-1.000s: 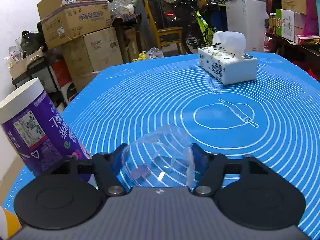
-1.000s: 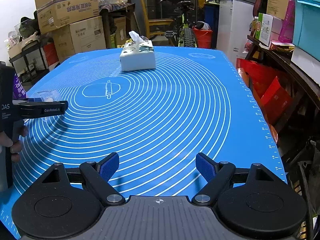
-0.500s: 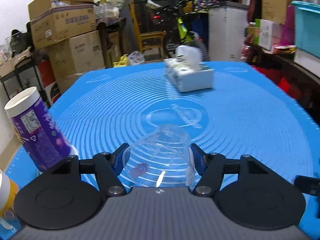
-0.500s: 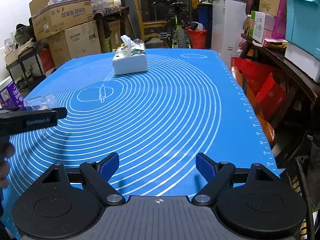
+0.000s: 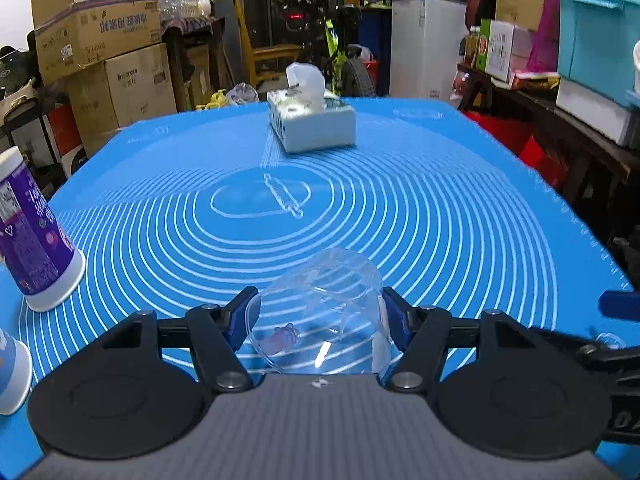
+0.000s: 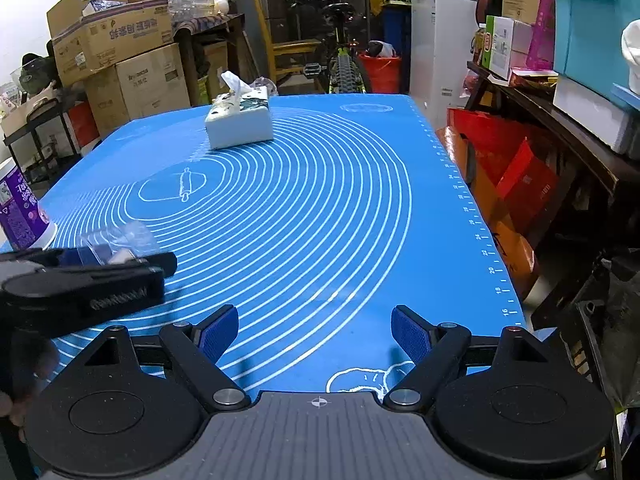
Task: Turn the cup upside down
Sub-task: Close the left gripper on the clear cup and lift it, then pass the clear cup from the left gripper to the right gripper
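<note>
A clear plastic cup [image 5: 324,316] with a small purple mark on it sits between the blue pads of my left gripper [image 5: 320,320], which is shut on it and holds it above the blue mat [image 5: 400,208]. The cup lies tilted, its closed end pointing away from me. In the right wrist view the cup [image 6: 120,240] shows at the left, inside the left gripper [image 6: 100,268]. My right gripper [image 6: 316,332] is open and empty over the mat's near right part.
A white tissue box [image 5: 312,120] stands at the far middle of the mat. A purple paper cup [image 5: 32,240] stands upside down at the left edge, another cup [image 5: 12,372] nearer me. Boxes, a bicycle and shelves surround the table.
My left gripper has swung right with the cup, so the tissue box and purple cup have shifted left in its view. It now reaches further into the right wrist view. The right gripper stayed open.
</note>
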`<state>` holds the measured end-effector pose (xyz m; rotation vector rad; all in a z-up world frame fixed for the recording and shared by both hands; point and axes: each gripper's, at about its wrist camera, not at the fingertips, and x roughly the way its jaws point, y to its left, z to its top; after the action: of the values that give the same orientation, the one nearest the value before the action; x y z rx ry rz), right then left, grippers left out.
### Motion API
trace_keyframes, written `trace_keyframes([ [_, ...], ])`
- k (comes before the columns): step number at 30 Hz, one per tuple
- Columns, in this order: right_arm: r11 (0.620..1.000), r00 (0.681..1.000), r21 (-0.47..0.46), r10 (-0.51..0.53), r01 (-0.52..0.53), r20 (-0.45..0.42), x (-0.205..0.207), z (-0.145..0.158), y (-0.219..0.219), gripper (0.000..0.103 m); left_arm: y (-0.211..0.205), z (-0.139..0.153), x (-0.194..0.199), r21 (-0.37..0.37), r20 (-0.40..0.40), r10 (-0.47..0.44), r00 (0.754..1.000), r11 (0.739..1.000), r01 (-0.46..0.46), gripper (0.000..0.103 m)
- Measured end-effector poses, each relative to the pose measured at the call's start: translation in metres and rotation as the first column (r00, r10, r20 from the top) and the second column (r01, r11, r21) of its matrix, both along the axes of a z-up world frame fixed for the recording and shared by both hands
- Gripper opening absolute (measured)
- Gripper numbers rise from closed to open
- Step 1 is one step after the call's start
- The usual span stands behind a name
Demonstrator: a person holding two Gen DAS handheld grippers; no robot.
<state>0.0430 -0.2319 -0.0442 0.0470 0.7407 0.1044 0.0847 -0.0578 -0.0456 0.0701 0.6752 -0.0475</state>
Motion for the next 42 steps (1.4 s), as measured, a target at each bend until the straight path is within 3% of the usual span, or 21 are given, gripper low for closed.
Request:
trace_keyframes([
  [7, 1.000, 1.000, 0.002, 0.001, -0.001, 0.001, -0.001, 0.000, -0.001, 0.086, 0.005, -0.006, 0.001, -0.006, -0.025, 0.010, 1.000, 1.000, -0.010, 0.071],
  [15, 1.000, 1.000, 0.001, 0.004, -0.004, 0.004, -0.001, 0.001, -0.001, 0.086, 0.006, -0.006, 0.002, -0.012, -0.041, 0.013, 0.999, 1.000, -0.013, 0.091],
  [20, 1.000, 1.000, 0.000, 0.005, -0.005, 0.008, -0.002, 0.003, -0.002, 0.086, 0.005, -0.003, -0.003, -0.030, -0.016, 0.001, 1.000, 1.000, -0.002, 0.097],
  [33, 0.999, 0.998, 0.018, 0.032, -0.033, 0.055, -0.006, 0.029, 0.002, 0.086, 0.023, 0.032, -0.020, -0.117, 0.022, 0.023, 0.999, 0.993, -0.020, 0.098],
  [38, 0.996, 0.995, 0.058, 0.069, -0.073, 0.071, 0.000, 0.047, 0.010, 0.086, 0.036, 0.048, -0.022, -0.029, 0.028, 0.055, 0.998, 0.998, -0.054, 0.098],
  [42, 0.990, 0.994, 0.099, 0.097, -0.101, 0.043, 0.014, 0.052, 0.022, 0.086, 0.056, 0.059, -0.016, -0.007, 0.053, 0.118, 0.992, 0.993, -0.118, 0.098],
])
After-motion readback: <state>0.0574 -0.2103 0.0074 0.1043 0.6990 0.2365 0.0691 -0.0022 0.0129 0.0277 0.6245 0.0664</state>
